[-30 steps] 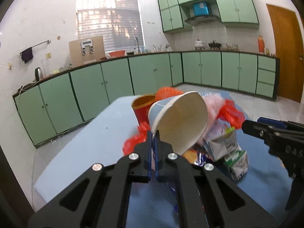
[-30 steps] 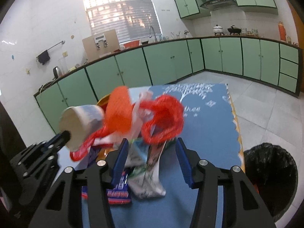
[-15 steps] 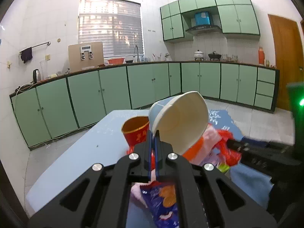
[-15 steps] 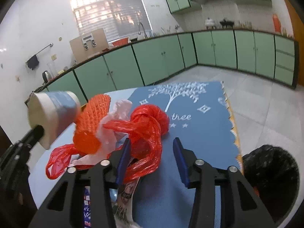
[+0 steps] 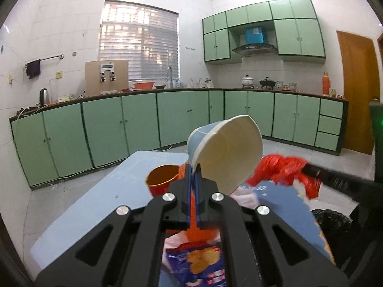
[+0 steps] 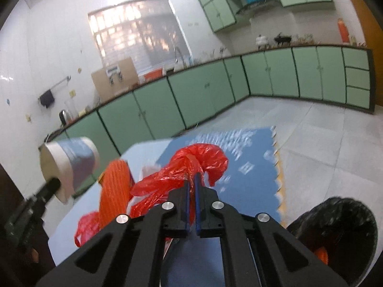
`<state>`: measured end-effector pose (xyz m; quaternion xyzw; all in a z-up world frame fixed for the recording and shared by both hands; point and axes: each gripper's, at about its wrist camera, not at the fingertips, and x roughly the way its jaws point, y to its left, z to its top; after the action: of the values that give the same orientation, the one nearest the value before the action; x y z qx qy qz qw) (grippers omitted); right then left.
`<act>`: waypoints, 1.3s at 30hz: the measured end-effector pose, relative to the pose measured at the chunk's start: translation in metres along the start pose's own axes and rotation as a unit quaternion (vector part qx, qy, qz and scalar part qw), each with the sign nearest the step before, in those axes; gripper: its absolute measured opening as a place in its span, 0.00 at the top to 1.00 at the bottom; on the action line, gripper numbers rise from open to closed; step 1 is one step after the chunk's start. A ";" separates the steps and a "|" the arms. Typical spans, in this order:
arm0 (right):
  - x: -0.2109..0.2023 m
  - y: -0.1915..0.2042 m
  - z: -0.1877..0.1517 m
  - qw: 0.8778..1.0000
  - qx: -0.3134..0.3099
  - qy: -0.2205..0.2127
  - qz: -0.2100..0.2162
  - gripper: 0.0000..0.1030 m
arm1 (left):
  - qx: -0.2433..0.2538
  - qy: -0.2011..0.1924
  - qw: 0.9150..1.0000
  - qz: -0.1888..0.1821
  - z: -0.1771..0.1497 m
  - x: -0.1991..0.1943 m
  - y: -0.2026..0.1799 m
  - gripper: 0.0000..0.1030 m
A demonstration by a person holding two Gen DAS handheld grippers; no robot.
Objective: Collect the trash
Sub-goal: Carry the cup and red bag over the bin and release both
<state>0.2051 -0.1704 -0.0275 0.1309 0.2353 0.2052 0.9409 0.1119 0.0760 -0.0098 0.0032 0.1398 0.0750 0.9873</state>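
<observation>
My left gripper [image 5: 194, 179] is shut on the rim of a blue and white paper cup [image 5: 225, 150], held tilted above the table; the cup also shows in the right wrist view [image 6: 71, 165]. My right gripper [image 6: 191, 184] is shut on a red plastic bag [image 6: 191, 165], lifted off the table; the bag also shows in the left wrist view [image 5: 284, 169]. An orange mesh net [image 6: 115, 191] hangs beside the bag. A red and gold cup [image 5: 162, 181] and a blue snack packet [image 5: 198, 260] lie on the table below.
The table has a light blue top [image 5: 95, 205] and a dark blue mat [image 6: 251, 157]. A black-lined trash bin [image 6: 335, 229] stands on the floor at the table's right, also in the left wrist view [image 5: 332, 224]. Green cabinets line the walls.
My right gripper has shut on the red bag and lifted it up off the pile. My left gripper has kept hold of the paper cup and risen a little.
</observation>
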 end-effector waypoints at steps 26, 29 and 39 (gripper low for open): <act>-0.122 -0.225 -0.053 0.968 0.090 0.020 -0.234 0.97 | 0.068 0.127 0.960 -0.239 -0.060 0.030 -0.257 0.98; -0.122 -0.242 -0.059 0.966 0.094 0.028 -0.238 0.92 | 0.082 0.145 0.956 -0.242 -0.069 0.047 -0.280 0.98; -0.112 -0.298 -0.074 0.962 0.120 0.050 -0.241 0.79 | 0.115 0.216 0.936 -0.252 -0.106 0.106 -0.335 0.94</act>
<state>0.1747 -0.4727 -0.1493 0.1717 0.3292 -0.0515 0.9271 0.2324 -0.2406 -0.1494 0.0647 0.3536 -0.1941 0.9128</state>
